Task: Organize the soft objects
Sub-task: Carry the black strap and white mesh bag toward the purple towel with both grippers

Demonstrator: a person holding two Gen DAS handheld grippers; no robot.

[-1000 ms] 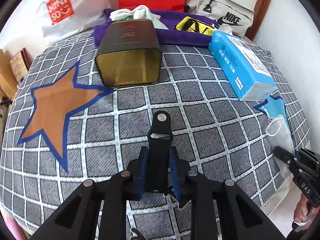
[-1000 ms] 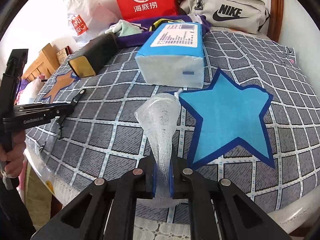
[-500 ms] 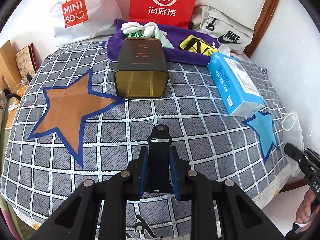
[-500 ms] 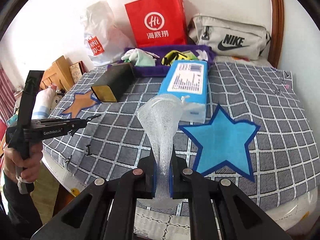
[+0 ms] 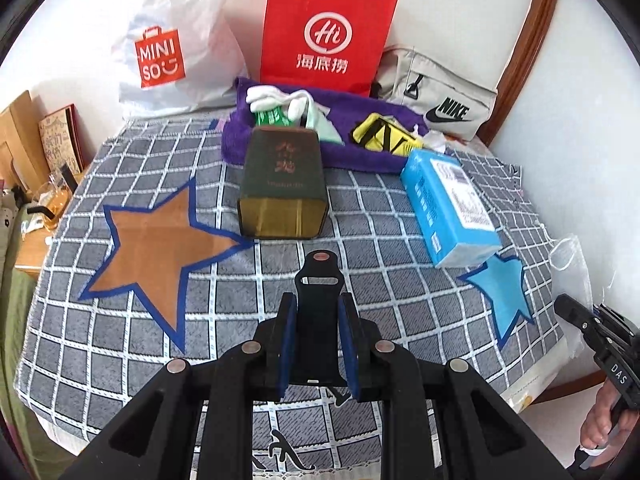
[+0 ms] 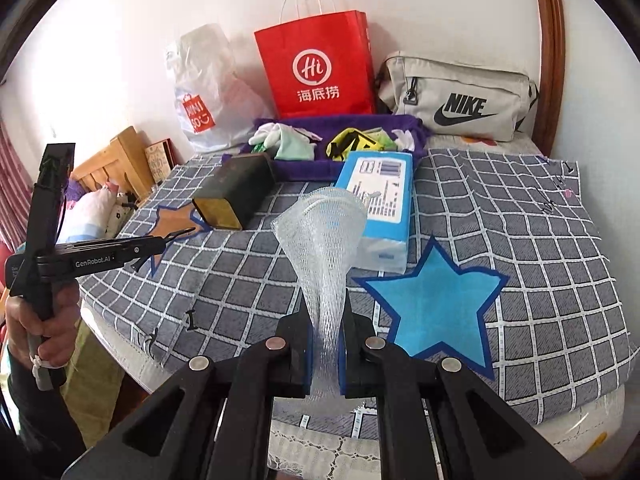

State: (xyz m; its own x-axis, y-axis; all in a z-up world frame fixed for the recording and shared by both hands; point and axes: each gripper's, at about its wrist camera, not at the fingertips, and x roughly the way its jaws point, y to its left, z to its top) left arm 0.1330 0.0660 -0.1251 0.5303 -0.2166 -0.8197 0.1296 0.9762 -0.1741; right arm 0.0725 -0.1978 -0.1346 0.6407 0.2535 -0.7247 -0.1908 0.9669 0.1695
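My right gripper (image 6: 325, 324) is shut on a white foam net sleeve (image 6: 322, 248), held upright above the bed's front edge; the sleeve also shows at the right edge of the left wrist view (image 5: 570, 260). My left gripper (image 5: 318, 332) is shut on a flat black clip-like piece (image 5: 319, 292), above the checked bedspread (image 5: 380, 280). A purple towel (image 5: 348, 148) at the back holds white gloves (image 5: 276, 98), a pale green cloth and a yellow-black item (image 5: 384, 138).
A dark tin box (image 5: 282, 184) lies mid-bed beside a brown star patch. A blue tissue pack (image 5: 448, 204) lies right, near a blue star (image 6: 436, 308). A red paper bag (image 5: 324, 32), a Miniso bag (image 5: 168, 52) and a Nike pouch (image 5: 440, 100) stand against the wall.
Both grippers have pulled back and up from the bed, so more of it shows. The right gripper lifted the net sleeve with it. The left kept its hold on the black piece.
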